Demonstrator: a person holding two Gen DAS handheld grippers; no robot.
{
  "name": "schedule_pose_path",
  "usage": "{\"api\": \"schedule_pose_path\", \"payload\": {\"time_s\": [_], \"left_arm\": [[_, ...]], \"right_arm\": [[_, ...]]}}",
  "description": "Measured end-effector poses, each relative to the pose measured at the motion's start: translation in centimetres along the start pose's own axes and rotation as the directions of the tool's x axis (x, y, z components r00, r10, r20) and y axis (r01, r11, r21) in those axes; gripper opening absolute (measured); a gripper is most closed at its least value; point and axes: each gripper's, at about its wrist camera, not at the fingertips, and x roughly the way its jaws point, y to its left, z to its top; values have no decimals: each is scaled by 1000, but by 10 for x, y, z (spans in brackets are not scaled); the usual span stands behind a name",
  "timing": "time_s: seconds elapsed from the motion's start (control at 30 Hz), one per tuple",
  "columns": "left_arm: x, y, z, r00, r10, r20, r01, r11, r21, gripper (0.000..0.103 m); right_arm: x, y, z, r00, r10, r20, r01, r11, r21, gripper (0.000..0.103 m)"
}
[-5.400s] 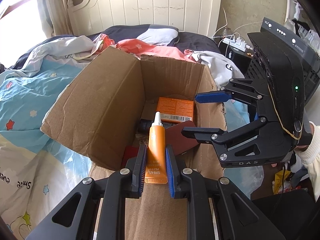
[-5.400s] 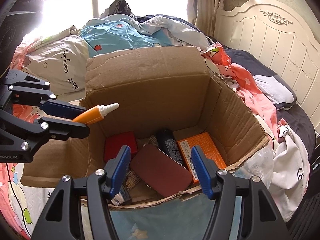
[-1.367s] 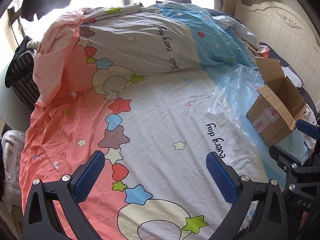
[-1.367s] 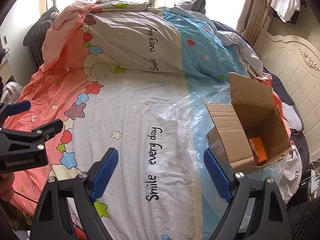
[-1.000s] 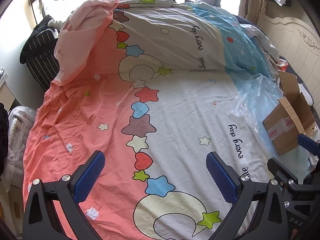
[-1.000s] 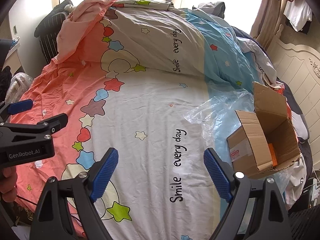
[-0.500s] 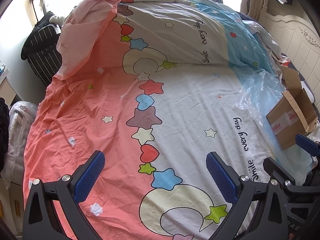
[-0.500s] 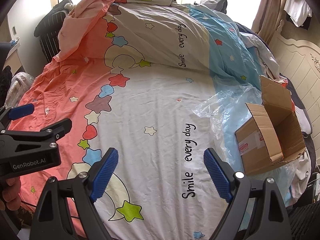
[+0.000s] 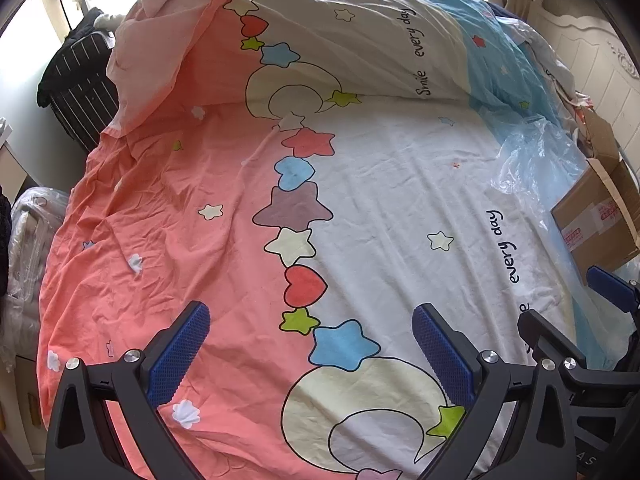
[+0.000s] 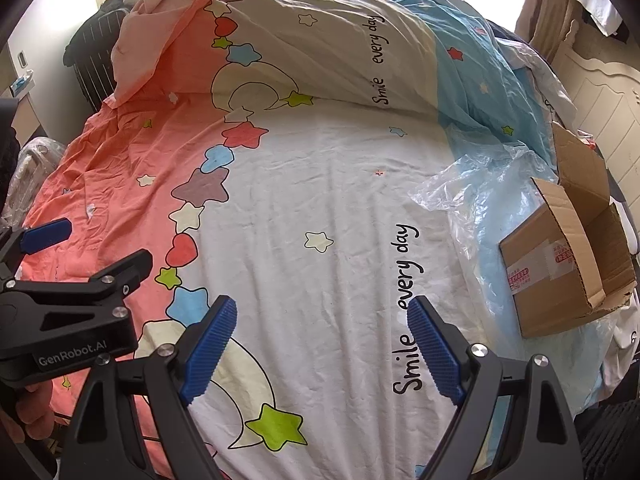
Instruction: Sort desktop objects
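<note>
An open brown cardboard box (image 10: 568,268) stands at the right edge of the bed; it also shows in the left wrist view (image 9: 600,216). Its inside is hidden from here. My left gripper (image 9: 312,332) is open and empty, high above the star-patterned bedsheet (image 9: 360,200). My right gripper (image 10: 320,328) is open and empty, above the same bedsheet (image 10: 320,208), well left of the box. The left gripper also shows in the right wrist view (image 10: 86,246), and the right gripper in the left wrist view (image 9: 572,304). No loose object lies on the sheet.
A clear plastic bag (image 10: 472,184) lies under and beside the box. A folded duvet (image 10: 320,40) rises at the far side. A dark striped suitcase (image 9: 80,80) stands off the bed at left. A white headboard (image 10: 608,92) is at the right.
Both grippers have pulled back from the box and lifted away; the view has drifted so the box sits further right. The left gripper no longer holds the orange tube it held over the box earlier.
</note>
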Motion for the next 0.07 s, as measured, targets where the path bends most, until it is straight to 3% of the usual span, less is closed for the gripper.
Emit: {"api": "schedule_pose_path", "payload": {"time_s": [0.07], "left_arm": [[4, 0, -1, 1000, 2, -6, -2, 1000, 0, 103]], "right_arm": [[4, 0, 1, 1000, 5, -6, -5, 1000, 0, 86]]}}
